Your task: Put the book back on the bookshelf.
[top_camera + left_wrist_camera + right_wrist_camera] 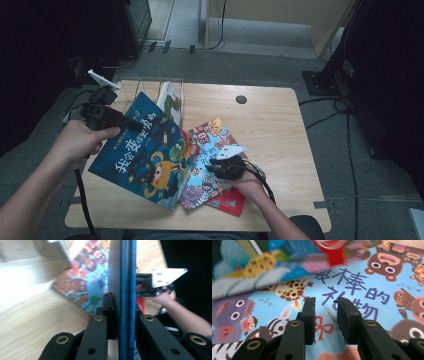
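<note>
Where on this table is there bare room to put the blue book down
The widest bare patch is the right half of the table, between the animal picture book and the right edge, past the round cable hole. A narrower strip runs along the far edge right of the clear book stand. The left and near middle are crowded with overlapping books, including the blue book.

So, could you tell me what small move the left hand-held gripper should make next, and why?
Probably carry the dark blue book toward the clear book stand behind it. The left hand-held gripper is shut on its edge, one side is raised off the animal book, and the right hand-held gripper rests open there.
</note>
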A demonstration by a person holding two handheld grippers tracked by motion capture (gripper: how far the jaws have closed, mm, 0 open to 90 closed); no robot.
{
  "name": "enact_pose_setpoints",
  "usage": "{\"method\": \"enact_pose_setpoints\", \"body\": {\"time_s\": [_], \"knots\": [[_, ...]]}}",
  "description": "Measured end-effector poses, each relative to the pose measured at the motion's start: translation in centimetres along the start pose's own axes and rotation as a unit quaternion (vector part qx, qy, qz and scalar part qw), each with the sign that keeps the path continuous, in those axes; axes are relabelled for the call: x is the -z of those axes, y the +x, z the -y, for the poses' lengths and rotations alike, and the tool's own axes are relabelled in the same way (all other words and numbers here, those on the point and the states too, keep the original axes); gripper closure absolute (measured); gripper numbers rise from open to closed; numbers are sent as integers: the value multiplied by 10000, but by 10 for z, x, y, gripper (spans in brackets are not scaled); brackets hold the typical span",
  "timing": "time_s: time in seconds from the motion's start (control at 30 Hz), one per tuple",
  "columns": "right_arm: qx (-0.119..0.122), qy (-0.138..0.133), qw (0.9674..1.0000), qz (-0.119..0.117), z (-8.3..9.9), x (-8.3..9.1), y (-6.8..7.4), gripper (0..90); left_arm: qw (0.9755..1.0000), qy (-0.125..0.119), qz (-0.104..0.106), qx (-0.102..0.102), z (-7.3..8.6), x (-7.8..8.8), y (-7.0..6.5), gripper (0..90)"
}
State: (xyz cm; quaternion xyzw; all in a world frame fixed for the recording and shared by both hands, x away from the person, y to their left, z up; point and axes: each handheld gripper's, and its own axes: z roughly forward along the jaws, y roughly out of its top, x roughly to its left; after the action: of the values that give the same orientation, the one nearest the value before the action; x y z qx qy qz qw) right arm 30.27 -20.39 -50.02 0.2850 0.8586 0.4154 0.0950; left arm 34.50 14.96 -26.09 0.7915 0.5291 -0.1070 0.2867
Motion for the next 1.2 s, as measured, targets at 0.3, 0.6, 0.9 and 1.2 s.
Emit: {"method": "enact_pose_setpoints", "body": {"time_s": [0.3,0.6,0.9,1.2], "knots": [[-103,-53,9999,45,0,0,-6,613,9988,-330,-358,-32,15,30,10,838],[-119,-71,9999,63,-2,-3,-11,576,9959,-660,-571,235,36,61,25,839],[40,-88,9999,110,-2,-5,-11,542,9904,-970,-736,648,55,85,44,840],[157,-158,9996,149,-1,-7,-11,529,9862,-986,-945,936,58,101,60,840]]}}
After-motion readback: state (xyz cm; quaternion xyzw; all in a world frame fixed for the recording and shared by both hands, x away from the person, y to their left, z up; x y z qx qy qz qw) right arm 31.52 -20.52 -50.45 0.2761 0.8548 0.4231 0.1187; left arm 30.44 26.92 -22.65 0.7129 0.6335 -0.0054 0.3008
